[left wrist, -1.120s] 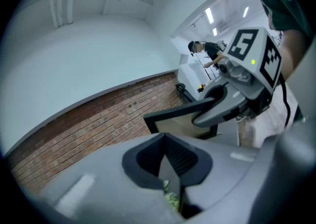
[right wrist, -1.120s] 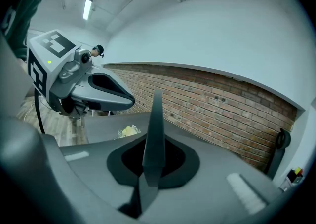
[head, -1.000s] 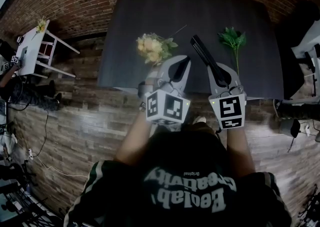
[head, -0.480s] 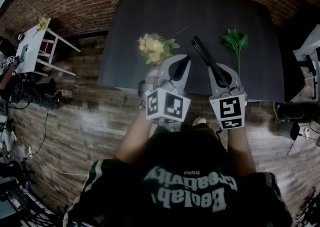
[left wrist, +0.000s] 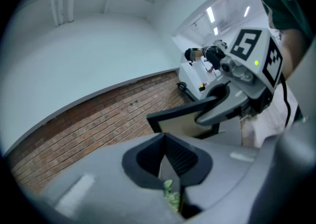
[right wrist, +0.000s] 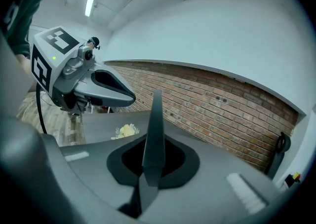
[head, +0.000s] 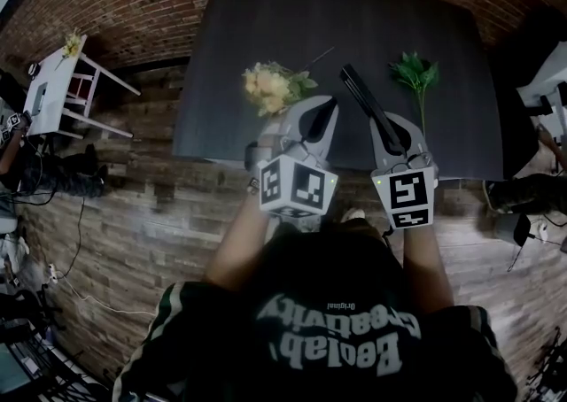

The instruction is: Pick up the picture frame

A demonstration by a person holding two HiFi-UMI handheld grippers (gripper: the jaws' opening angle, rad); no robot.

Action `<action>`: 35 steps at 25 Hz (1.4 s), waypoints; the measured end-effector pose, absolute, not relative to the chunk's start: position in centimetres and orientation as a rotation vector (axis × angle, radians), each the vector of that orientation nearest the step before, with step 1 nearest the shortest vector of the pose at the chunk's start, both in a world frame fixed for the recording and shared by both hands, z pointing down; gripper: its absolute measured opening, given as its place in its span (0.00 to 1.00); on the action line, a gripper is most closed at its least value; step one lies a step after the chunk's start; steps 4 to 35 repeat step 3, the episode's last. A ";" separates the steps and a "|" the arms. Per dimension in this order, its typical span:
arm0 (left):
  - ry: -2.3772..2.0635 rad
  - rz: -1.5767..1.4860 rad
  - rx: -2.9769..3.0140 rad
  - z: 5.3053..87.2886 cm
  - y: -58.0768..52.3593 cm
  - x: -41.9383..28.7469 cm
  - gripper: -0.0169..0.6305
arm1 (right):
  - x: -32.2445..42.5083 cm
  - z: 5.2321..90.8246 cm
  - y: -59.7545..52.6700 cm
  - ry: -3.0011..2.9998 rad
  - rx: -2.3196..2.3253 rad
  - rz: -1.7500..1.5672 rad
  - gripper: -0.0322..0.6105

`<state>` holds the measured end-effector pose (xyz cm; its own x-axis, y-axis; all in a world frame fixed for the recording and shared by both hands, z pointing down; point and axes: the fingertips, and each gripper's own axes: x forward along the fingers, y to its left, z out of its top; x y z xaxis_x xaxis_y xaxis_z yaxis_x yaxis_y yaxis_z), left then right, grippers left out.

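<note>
Pinch is what matters here: the right gripper (right wrist: 148,171) has its jaws pressed on the thin edge of the picture frame (right wrist: 154,129). The frame stands edge-on between them and, in the head view, runs as a dark bar from that gripper out over the counter (head: 257,19). It looks lifted clear of the surface, so the pick-up seems all but made. To finish it well, hold the squeeze firm and the wrist steady, since a flat panel held by one edge can swing or slip. Raise it straight, away from the green sprig (head: 413,68) near its far end. The left gripper (head: 319,117) hovers just beside, jaws closed tip to tip on nothing; through the sliver below them a bit of the yellow flower bunch (head: 270,86) shows. It could steady the frame's free side if that sags. Hard to make out: whether the frame's far corner touches the counter, what its front shows, and whether the dark strut under it in the left gripper view is its stand. The person's arms cover the counter's near edge
</note>
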<state>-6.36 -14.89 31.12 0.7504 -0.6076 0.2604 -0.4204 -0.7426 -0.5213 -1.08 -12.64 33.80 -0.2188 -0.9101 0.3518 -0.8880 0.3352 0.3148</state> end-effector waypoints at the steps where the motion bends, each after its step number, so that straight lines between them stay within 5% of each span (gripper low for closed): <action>1: 0.784 -0.586 -2.512 31.2 -15.1 -6.5 0.03 | -1.2 33.8 -12.7 -2.132 1.575 -0.062 0.08; 35: 0.788 -0.584 -2.512 31.2 -15.4 -6.7 0.03 | -1.3 33.7 -12.9 -2.131 1.576 -0.062 0.08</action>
